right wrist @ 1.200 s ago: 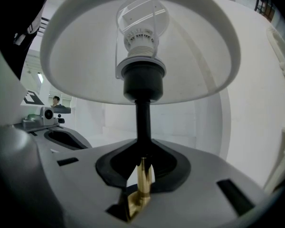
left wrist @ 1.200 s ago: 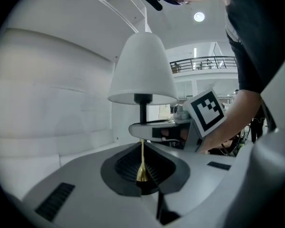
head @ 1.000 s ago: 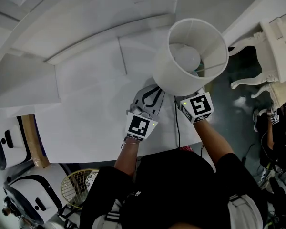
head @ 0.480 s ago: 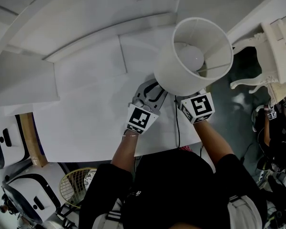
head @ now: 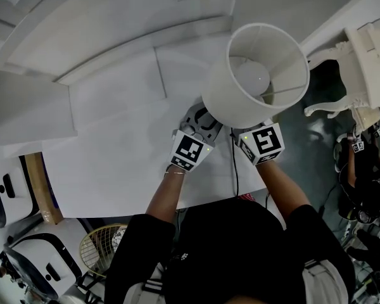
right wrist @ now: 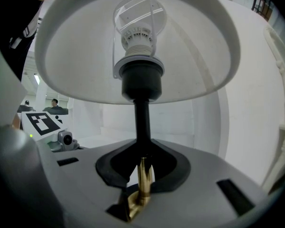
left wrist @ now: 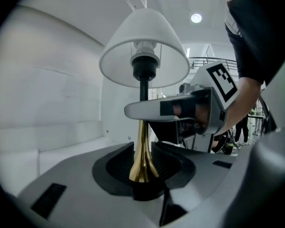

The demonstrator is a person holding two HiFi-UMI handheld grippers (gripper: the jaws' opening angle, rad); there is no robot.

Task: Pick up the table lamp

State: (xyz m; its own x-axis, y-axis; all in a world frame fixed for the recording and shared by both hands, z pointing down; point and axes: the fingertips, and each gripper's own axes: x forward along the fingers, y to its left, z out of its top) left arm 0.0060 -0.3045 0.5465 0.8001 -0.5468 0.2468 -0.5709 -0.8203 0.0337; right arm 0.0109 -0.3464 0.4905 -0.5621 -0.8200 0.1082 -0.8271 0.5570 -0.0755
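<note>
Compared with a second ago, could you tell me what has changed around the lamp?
The left gripper has edged in toward the lamp, and its fingers have just been opening; the brass stem now stands between them, untouched. The right gripper stays shut on that stem.

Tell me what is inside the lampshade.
A white bulb sits inside the lampshade, with a thin wire spoke. From above the bulb covers its black socket, which shows only from below.
</note>
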